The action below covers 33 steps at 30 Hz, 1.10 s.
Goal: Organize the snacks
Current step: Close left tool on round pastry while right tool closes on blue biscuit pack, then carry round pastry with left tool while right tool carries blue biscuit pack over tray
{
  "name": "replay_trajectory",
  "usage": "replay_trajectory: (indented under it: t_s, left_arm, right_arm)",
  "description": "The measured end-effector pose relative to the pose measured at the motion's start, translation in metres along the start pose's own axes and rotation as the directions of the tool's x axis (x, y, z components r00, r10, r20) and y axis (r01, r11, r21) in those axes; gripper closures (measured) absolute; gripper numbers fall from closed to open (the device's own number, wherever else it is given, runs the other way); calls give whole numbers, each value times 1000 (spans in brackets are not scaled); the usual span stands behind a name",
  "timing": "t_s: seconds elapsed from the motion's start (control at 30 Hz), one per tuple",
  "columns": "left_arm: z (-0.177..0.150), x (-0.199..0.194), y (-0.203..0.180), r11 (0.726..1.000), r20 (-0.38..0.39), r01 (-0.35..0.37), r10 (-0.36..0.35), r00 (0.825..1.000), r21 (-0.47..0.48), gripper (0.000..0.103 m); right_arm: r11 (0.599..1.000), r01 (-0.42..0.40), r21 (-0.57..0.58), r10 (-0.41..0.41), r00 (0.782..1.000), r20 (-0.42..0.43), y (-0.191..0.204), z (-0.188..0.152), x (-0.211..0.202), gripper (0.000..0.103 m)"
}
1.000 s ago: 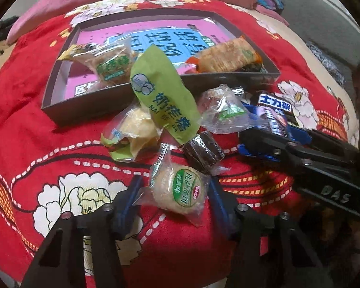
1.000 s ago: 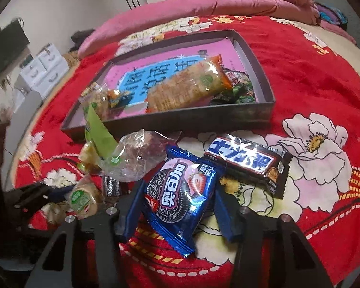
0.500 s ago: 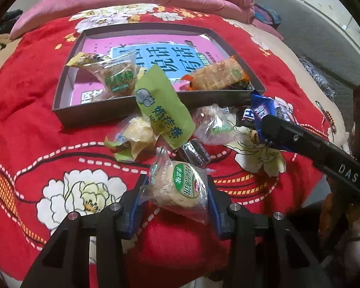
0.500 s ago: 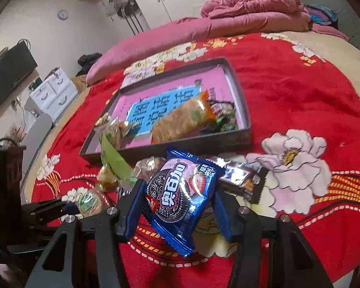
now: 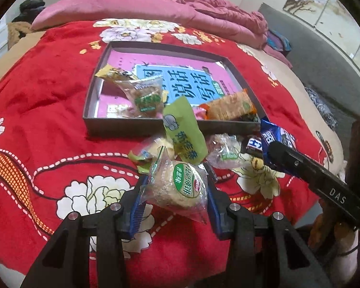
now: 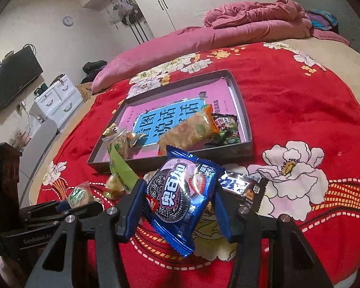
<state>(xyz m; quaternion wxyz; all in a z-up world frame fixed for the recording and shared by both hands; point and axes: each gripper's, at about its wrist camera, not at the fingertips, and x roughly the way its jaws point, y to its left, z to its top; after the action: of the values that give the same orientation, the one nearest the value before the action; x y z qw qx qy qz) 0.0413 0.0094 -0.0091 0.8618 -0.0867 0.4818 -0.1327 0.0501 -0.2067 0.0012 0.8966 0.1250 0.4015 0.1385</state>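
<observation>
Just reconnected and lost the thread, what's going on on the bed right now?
A person is sorting snacks with two hand-held grippers. The left gripper is shut on a clear-wrapped round pastry; its jaws have just been closing on it. The right gripper is shut on a blue cookie packet. Both are held above the red blanket, short of the grey tray, which already holds a few snacks.

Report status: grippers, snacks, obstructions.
Left gripper shut on round pastry packet. Right gripper shut on blue Oreo packet. Box ahead; loose snacks between.
</observation>
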Motion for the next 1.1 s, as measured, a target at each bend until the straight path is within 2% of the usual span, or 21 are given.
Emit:
replay_trajectory:
  t_s: [0.27,1.1]
  left_arm:
    - [7,-11,7,999,67,-33,35,997,-32,57]
    - [34,-18,26,991,141,-60,76,987,-117,57]
  right_arm:
    - [1000,2,-14,-2,999,32,5,7,-9,50]
    - [1000,-6,2,6,996,93,21,46,-24,50]
